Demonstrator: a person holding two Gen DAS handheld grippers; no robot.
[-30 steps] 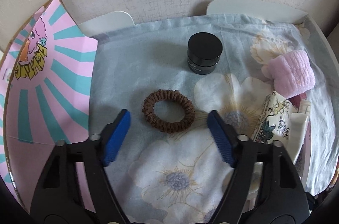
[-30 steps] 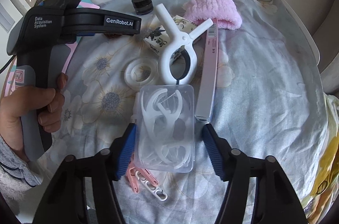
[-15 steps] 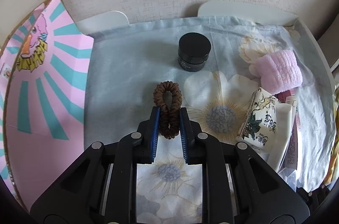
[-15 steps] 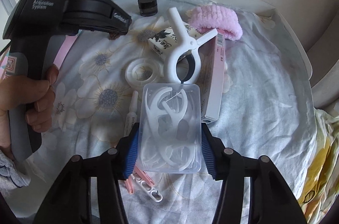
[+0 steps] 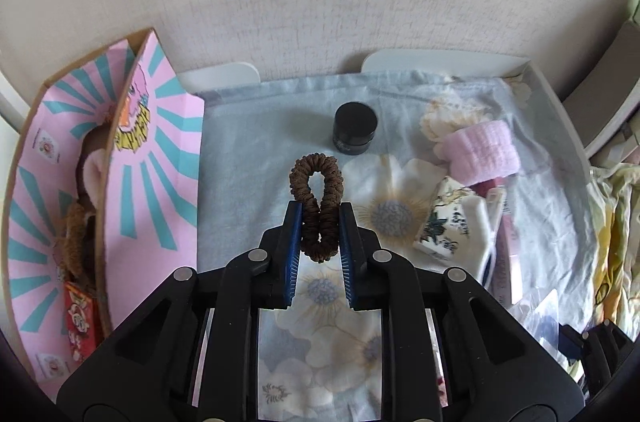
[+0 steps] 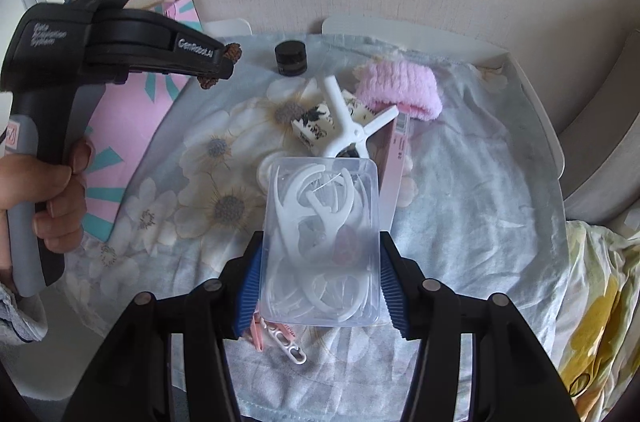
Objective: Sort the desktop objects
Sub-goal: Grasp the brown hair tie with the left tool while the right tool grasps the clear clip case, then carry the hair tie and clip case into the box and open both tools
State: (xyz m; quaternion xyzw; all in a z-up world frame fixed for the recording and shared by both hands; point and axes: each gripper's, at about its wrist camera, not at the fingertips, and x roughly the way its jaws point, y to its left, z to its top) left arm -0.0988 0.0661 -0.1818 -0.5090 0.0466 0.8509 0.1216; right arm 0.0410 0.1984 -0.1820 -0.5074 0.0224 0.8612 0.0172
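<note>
The left gripper [image 5: 319,218] is clamped on a brown scrunchie [image 5: 318,190], squeezed narrow. At twelve o'clock beyond it stands a black jar [image 5: 355,134]; at nine, a pink striped box [image 5: 160,158]. The right gripper [image 6: 320,282] pinches a clear floss-pick case [image 6: 322,242]. Past it at twelve lie a white clamp [image 6: 348,130] and pink headband [image 6: 400,88] on the floral cloth [image 6: 480,190].

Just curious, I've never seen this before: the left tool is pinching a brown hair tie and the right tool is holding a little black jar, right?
Not quite. The left tool does pinch the brown hair tie, but the right tool holds a clear box of white floss picks, as the right wrist view shows. The little black jar sits on the floral cloth near the wall.
</note>
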